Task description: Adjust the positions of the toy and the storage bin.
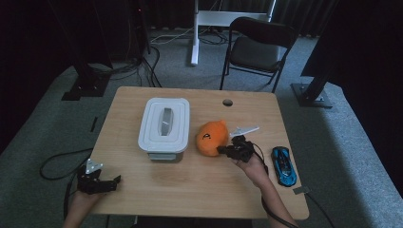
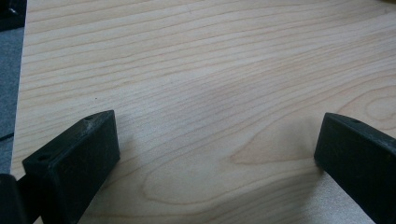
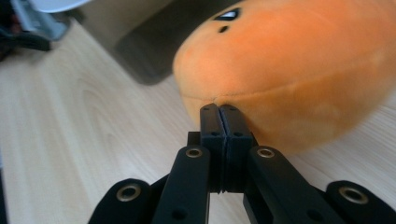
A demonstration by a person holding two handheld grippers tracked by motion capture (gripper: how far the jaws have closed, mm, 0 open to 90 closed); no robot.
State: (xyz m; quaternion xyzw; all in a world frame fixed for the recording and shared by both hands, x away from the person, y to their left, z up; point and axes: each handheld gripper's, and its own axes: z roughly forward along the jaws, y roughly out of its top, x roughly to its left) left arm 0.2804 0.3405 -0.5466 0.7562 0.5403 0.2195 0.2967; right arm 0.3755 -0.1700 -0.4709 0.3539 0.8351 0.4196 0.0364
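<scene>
An orange plush toy (image 1: 212, 137) with a small black face mark lies in the middle of the wooden table (image 1: 199, 185), just right of a white lidded box (image 1: 164, 124). My right gripper (image 1: 221, 150) reaches in from the right, and its tips meet the plush's lower right side. In the right gripper view its jaws are pressed together, and the right gripper (image 3: 219, 109) pinches a puckered bit of the orange plush toy (image 3: 299, 70) at a seam. My left gripper (image 1: 115, 181) rests near the table's front left corner. There the left gripper (image 2: 217, 133) stands wide open over bare wood.
A blue toy car (image 1: 283, 165) lies near the table's right edge, just right of my right hand. A cable hole (image 1: 227, 102) sits near the far edge. A black chair (image 1: 259, 47) stands behind the table. Cables trail on the floor at the left.
</scene>
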